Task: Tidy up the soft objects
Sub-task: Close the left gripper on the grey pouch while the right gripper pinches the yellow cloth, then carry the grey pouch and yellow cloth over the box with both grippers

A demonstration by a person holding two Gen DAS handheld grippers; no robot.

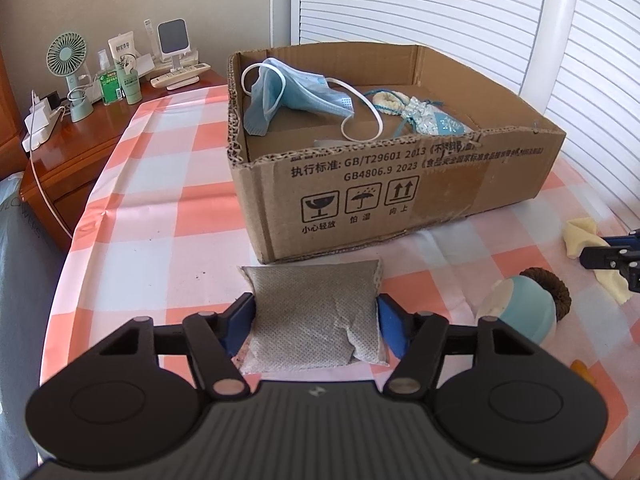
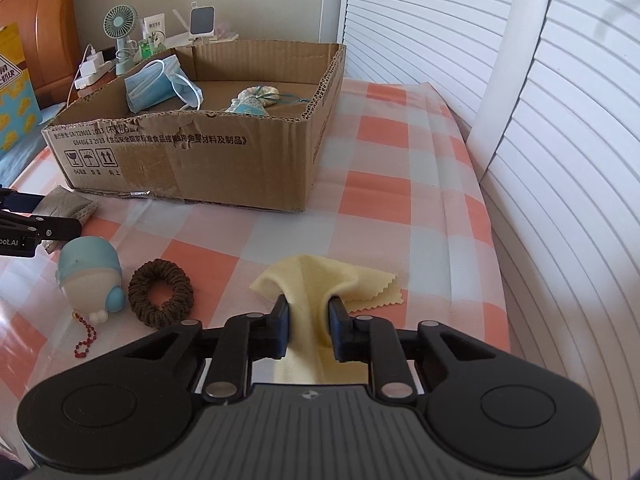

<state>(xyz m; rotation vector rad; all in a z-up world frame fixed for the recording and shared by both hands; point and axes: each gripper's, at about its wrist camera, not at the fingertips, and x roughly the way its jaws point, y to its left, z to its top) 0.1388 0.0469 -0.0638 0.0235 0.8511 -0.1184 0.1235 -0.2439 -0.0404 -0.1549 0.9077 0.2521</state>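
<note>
left gripper (image 1: pixel 316 320): jaws at both sides of grey pouch (image 1: pixel 316 304), seemingly touching | right gripper (image 2: pixel 308 324): pinched on yellow cloth (image 2: pixel 316 280) | cardboard box (image 1: pixel 400 196): ahead of both, nearer the left, long axis crosswise

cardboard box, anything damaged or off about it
Yes: the cardboard box has no flaps, only ragged torn rims, and its front wall is creased and scuffed near the printed text. A blue face mask droops over an inner divider.
</note>
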